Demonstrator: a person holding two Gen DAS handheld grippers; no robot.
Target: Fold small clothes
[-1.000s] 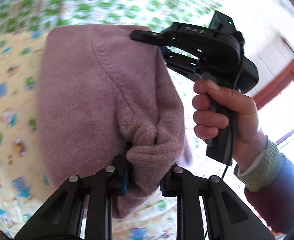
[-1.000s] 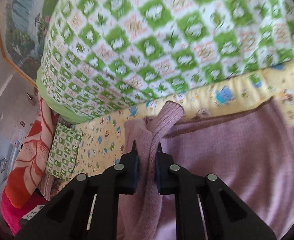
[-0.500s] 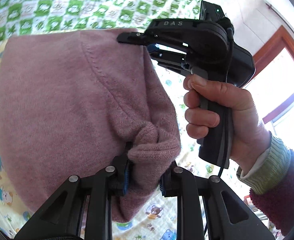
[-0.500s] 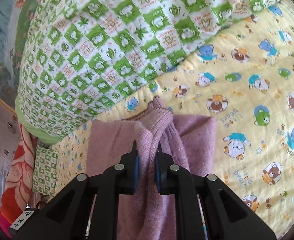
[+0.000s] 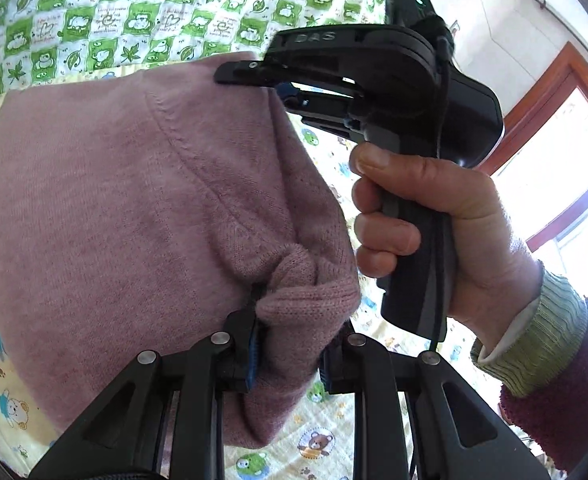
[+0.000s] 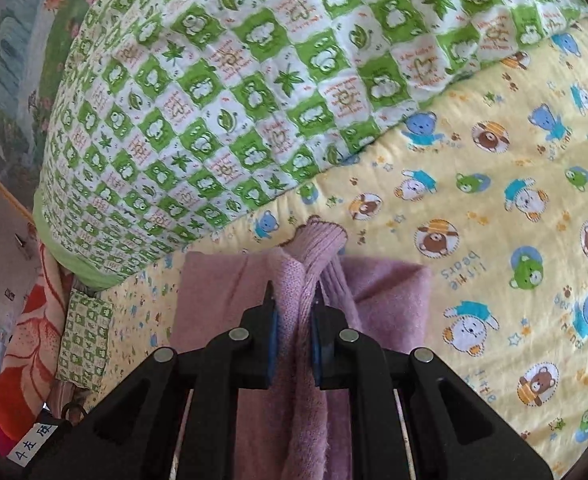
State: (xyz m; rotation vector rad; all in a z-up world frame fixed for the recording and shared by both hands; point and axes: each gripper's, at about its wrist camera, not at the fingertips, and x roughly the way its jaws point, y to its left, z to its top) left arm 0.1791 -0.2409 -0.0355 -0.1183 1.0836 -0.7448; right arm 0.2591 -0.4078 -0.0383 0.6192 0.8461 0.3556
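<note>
A small mauve knit sweater [image 5: 134, 200] hangs in the air, held by both grippers above a yellow bear-print sheet [image 6: 493, 208]. My left gripper [image 5: 290, 332] is shut on a bunched end of the sweater. My right gripper [image 6: 294, 320] is shut on another bunched, ribbed part of the sweater [image 6: 317, 248]. In the left wrist view the right gripper [image 5: 250, 74] shows at the sweater's upper edge, held by a hand [image 5: 425, 220]. The sweater's lower part is hidden behind the left gripper.
A green and white checked quilt [image 6: 234, 92] lies heaped at the far side of the sheet. A red floral cloth [image 6: 26, 344] and a small checked cushion [image 6: 86, 344] lie at the left. A wood-framed window [image 5: 565, 128] is at the right.
Both grippers have lifted the sweater higher off the sheet. The right gripper has swung so that more of the bare sheet shows. Both grips have held.
</note>
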